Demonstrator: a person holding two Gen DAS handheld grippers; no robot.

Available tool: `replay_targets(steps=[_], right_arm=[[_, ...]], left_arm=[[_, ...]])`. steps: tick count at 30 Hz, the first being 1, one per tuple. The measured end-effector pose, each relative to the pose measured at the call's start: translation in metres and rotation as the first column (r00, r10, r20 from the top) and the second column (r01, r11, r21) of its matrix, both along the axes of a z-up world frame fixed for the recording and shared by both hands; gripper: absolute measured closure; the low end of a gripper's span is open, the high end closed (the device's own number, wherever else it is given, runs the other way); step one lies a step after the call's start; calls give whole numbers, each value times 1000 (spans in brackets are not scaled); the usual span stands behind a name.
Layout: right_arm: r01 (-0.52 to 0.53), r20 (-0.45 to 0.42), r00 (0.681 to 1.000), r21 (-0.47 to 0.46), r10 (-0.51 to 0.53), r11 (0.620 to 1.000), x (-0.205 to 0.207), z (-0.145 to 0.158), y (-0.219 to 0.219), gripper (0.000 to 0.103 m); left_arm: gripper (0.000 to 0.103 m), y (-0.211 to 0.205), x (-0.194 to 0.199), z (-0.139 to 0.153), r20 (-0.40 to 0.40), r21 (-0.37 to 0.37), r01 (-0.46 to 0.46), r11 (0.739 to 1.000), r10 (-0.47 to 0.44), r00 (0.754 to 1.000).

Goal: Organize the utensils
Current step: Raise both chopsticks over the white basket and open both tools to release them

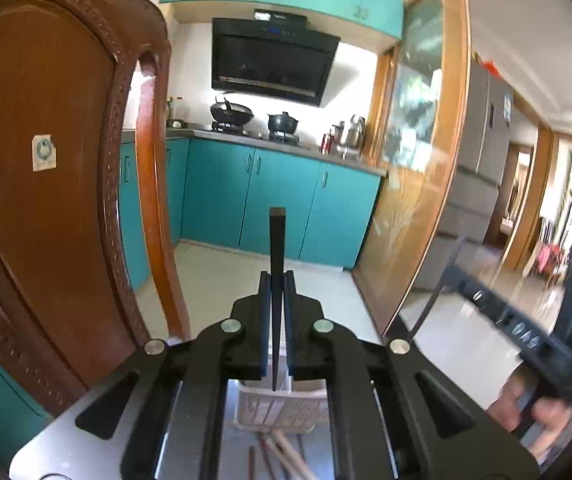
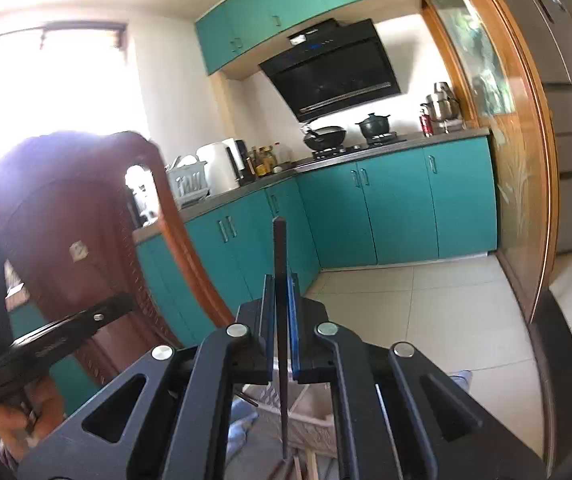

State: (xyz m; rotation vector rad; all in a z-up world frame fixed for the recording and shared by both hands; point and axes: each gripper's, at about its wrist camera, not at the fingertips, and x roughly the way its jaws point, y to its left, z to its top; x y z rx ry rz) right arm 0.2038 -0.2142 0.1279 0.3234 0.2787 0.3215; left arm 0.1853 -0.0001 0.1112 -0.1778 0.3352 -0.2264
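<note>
My left gripper is shut on a black chopstick that stands upright between the pads, its thin tip hanging over a white slotted utensil basket. My right gripper is shut on another black chopstick, also upright, its tip over the same white basket. Several wooden and reddish chopsticks lie on the grey table below the basket; they also show in the right wrist view. The right gripper body shows blurred at the right of the left wrist view.
A carved brown wooden chair back stands close on the left. Teal kitchen cabinets, a stove with pots and a glass sliding door lie beyond. The grey table edge is below.
</note>
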Motion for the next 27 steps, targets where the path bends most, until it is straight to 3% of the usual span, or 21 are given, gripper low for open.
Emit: replay_targets(steps=[4, 7, 13, 18, 27], right_arm=[[57, 49, 997, 42, -59, 997, 12, -6, -1, 96], [107, 90, 990, 12, -108, 994, 16, -15, 3, 96], [84, 19, 996, -77, -83, 994, 31, -51, 13, 96], [64, 5, 998, -103, -63, 993, 26, -65, 15, 96], [68, 42, 997, -178, -62, 982, 1, -74, 22, 95]], left_arm=[[96, 3, 18, -6, 24, -46, -48, 998, 49, 999], [96, -3, 41, -21, -3, -37, -78, 996, 78, 997], [96, -27, 73, -63, -100, 40, -86, 996, 90, 991], [96, -39, 77, -87, -142, 95, -71, 993, 84, 986], [96, -37, 71, -107, -166, 104, -55, 993, 72, 984]])
